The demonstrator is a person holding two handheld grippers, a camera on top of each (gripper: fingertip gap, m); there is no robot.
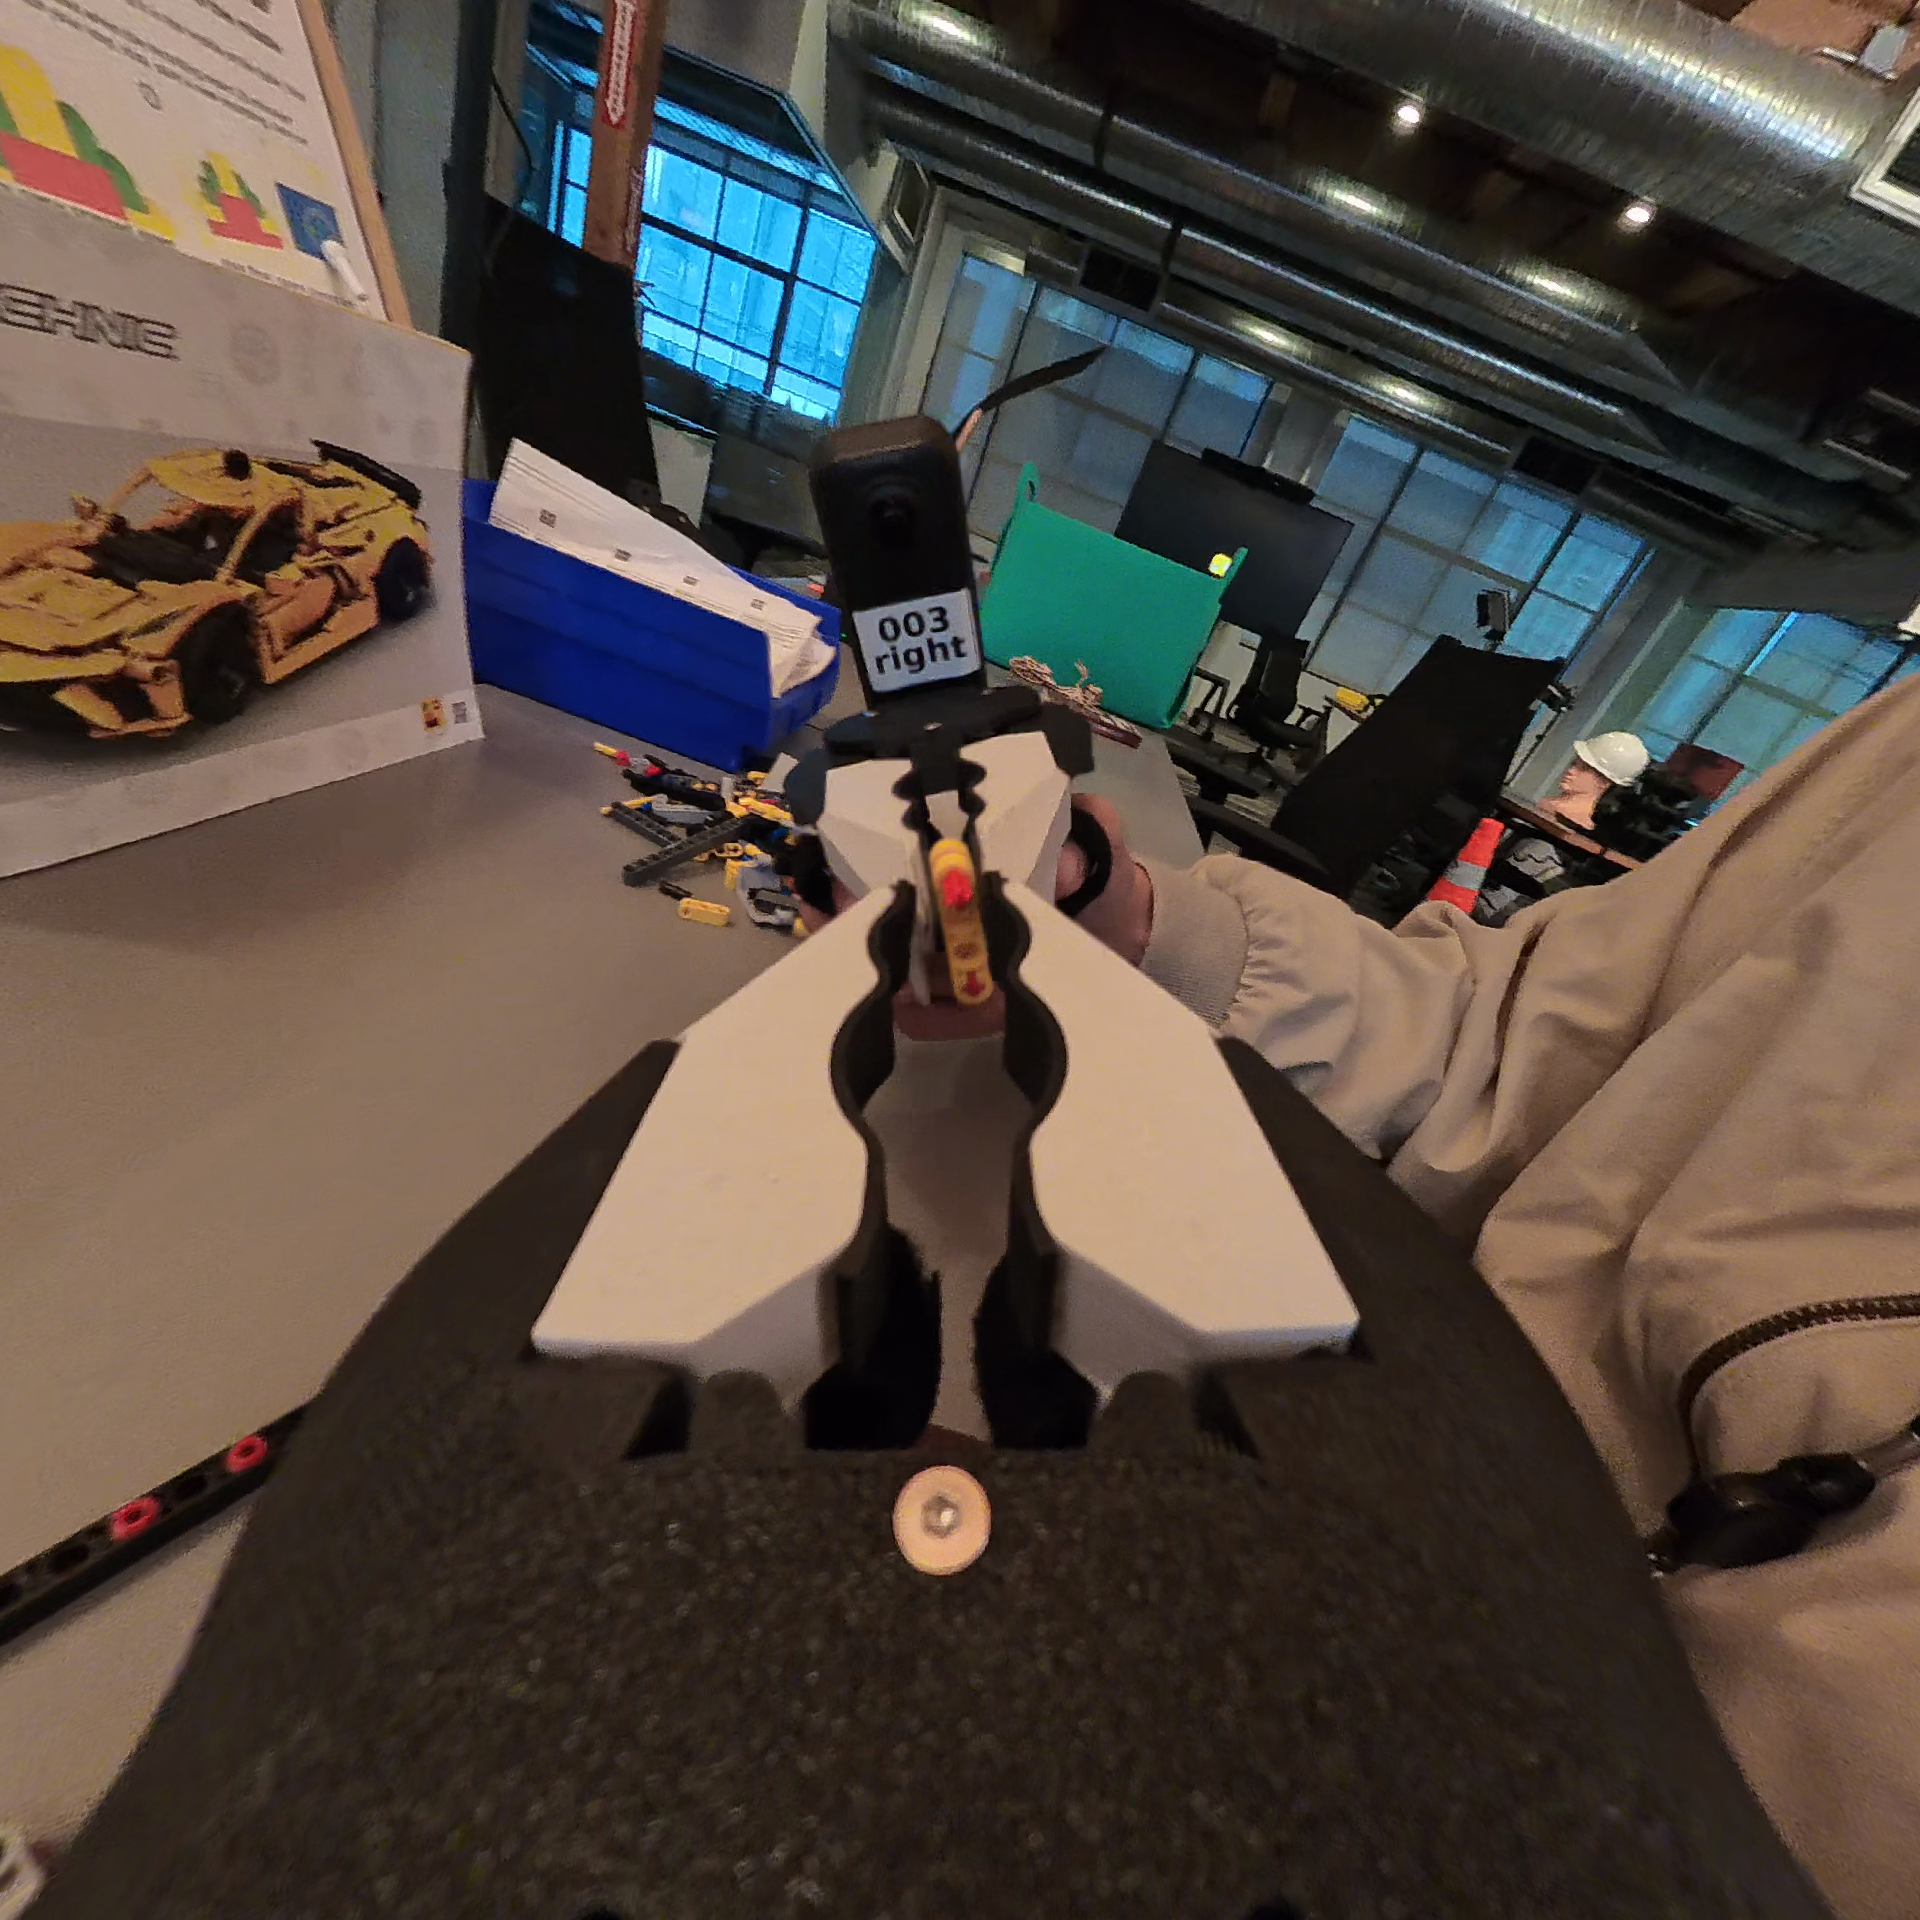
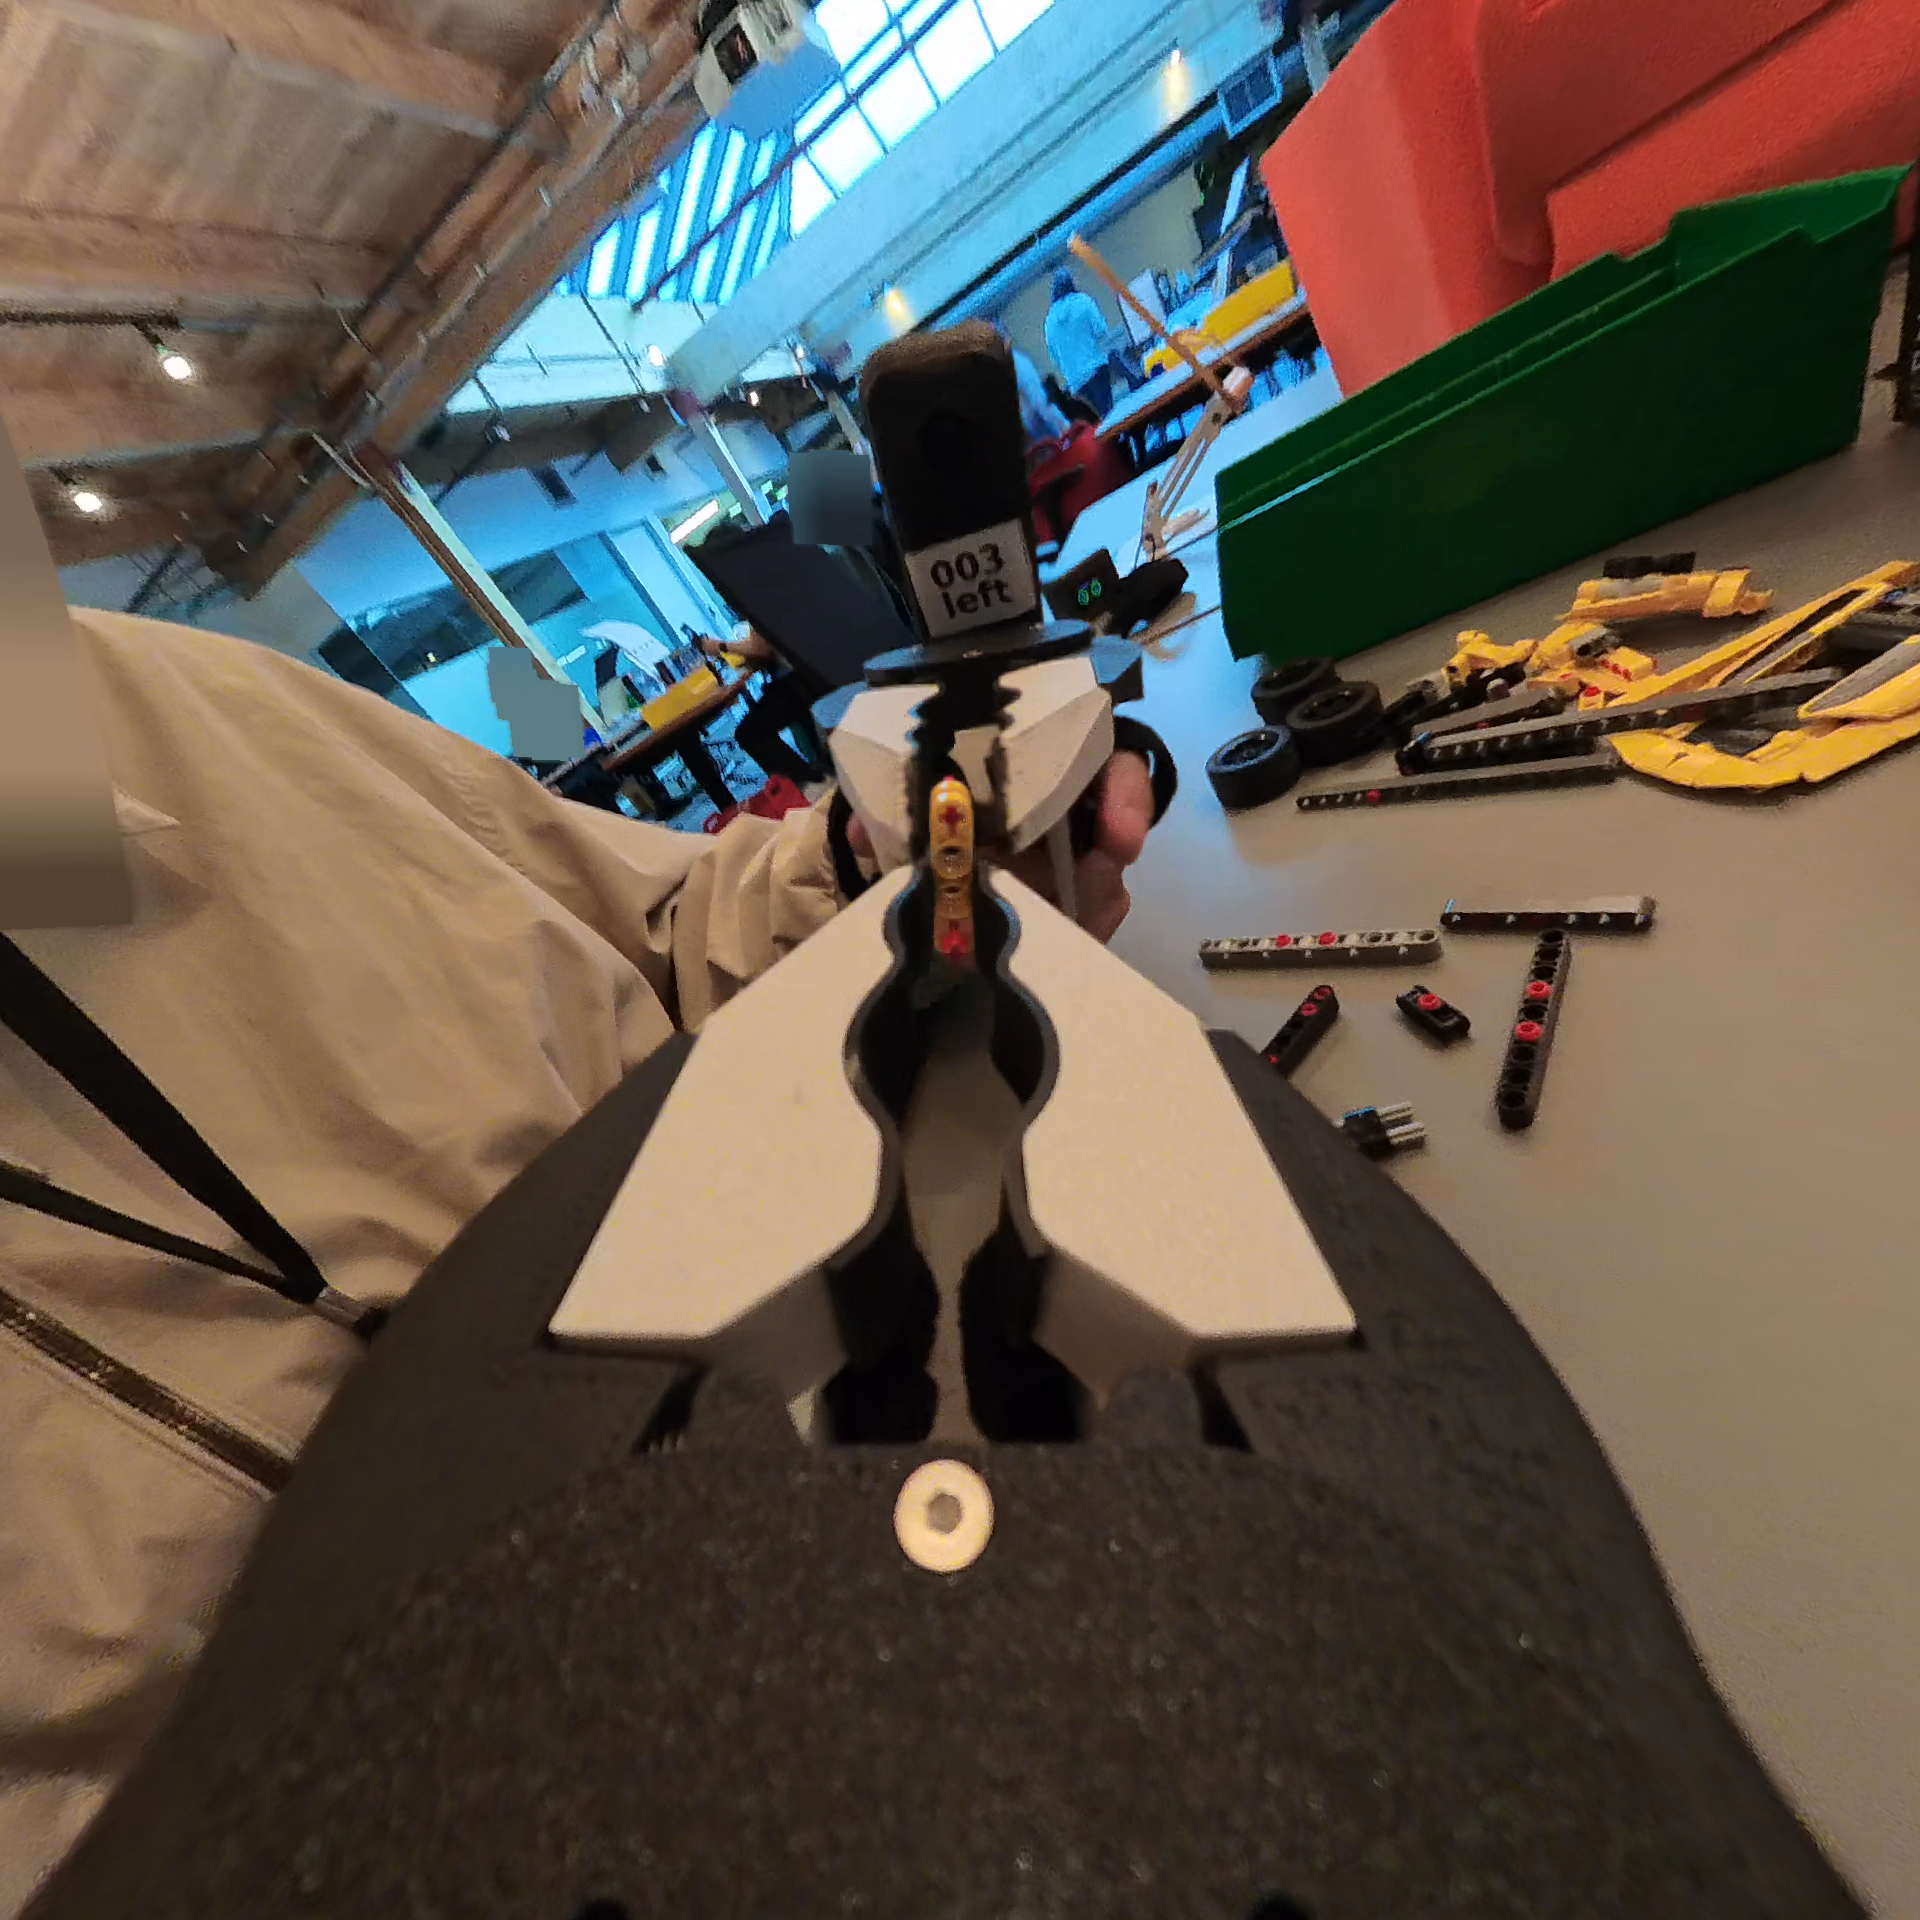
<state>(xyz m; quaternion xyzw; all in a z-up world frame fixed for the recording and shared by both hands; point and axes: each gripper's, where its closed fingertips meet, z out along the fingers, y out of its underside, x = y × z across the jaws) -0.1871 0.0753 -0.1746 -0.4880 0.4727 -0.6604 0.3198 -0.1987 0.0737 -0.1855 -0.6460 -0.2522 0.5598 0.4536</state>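
Observation:
A short yellow beam with red pins is held in the air between the two grippers, which face each other tip to tip. My left gripper is shut on its near end. The right gripper faces me, held by a hand in a beige sleeve, and grips the beam's far end. In the right wrist view my right gripper is shut on the same yellow beam. The left gripper clamps its other end. The part of the beam between the fingers is hidden.
A grey table carries a box picturing a yellow car, a blue bin with papers, a pile of small pieces and a black beam. On the other side lie a green bin, black wheels, yellow car parts and loose beams. The tips of both grippers are at nearly the same place.

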